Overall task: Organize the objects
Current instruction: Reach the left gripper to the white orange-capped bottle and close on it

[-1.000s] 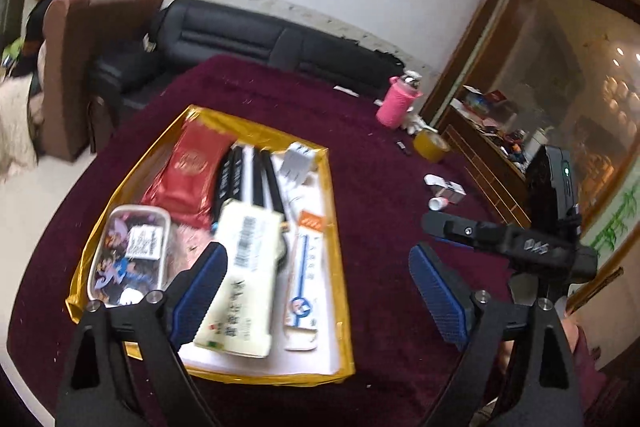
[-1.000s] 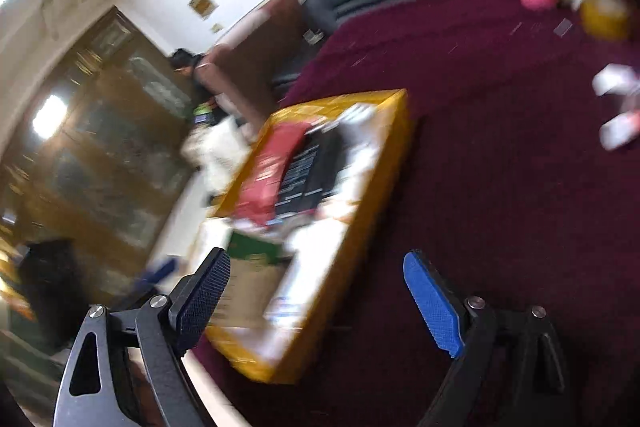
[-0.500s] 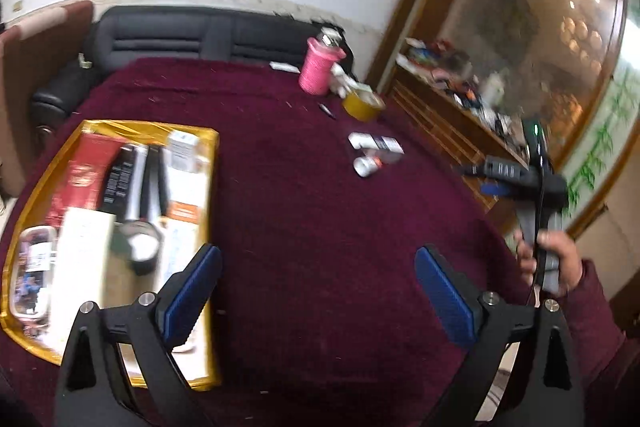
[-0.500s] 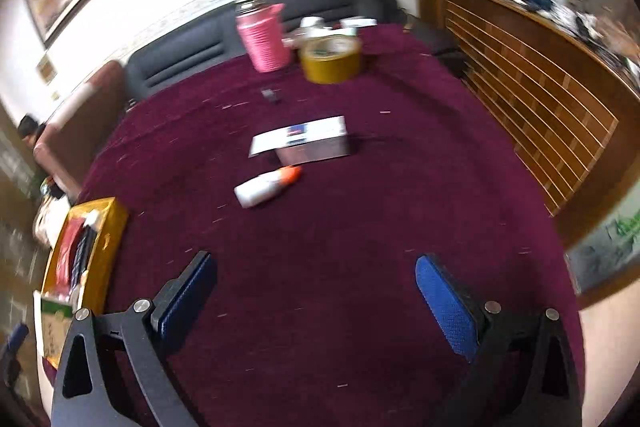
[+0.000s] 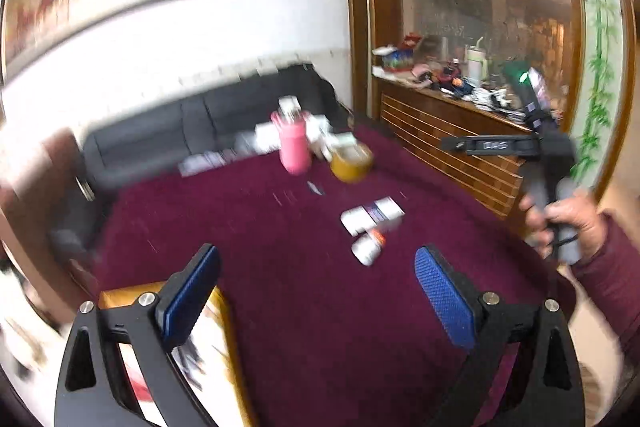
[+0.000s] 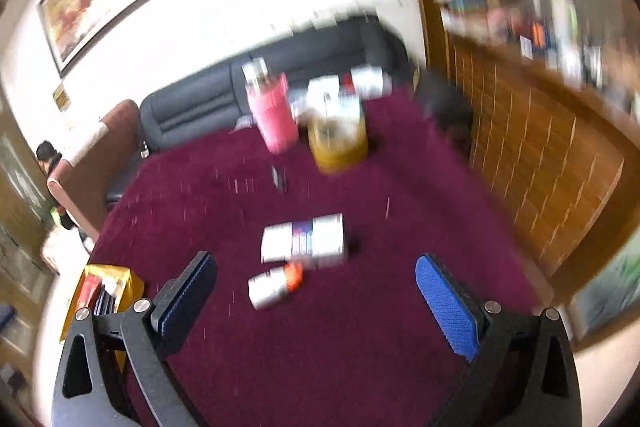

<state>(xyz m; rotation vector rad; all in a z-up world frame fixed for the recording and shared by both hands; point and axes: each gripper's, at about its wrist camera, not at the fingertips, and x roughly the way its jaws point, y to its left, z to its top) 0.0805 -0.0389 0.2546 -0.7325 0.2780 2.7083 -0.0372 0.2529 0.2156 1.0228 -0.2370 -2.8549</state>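
On the maroon tablecloth (image 6: 360,327) lie a white box with a purple band (image 6: 304,238) and, just in front of it, a small white bottle with an orange cap (image 6: 274,286). Both also show in the left wrist view, the box (image 5: 372,215) and the bottle (image 5: 367,247). My right gripper (image 6: 316,301) hangs open above the cloth, short of the bottle, nothing between its fingers. My left gripper (image 5: 316,299) is open and empty too, its left finger over the gold tray (image 5: 120,297). The gold tray (image 6: 104,287) holds several items at the table's left edge.
At the far side stand a pink flask (image 6: 274,119), a yellow tape roll (image 6: 338,141) and small white boxes (image 6: 348,87). A small dark item (image 6: 279,178) lies mid-table. A wooden cabinet (image 6: 540,147) runs along the right, a black sofa (image 6: 208,103) behind. A hand (image 5: 560,223) holds the right gripper's handle.
Both views have swung up and to the right, away from the gold tray toward the box and bottle. The right gripper's handle has risen in the left wrist view. Both grippers stay open.
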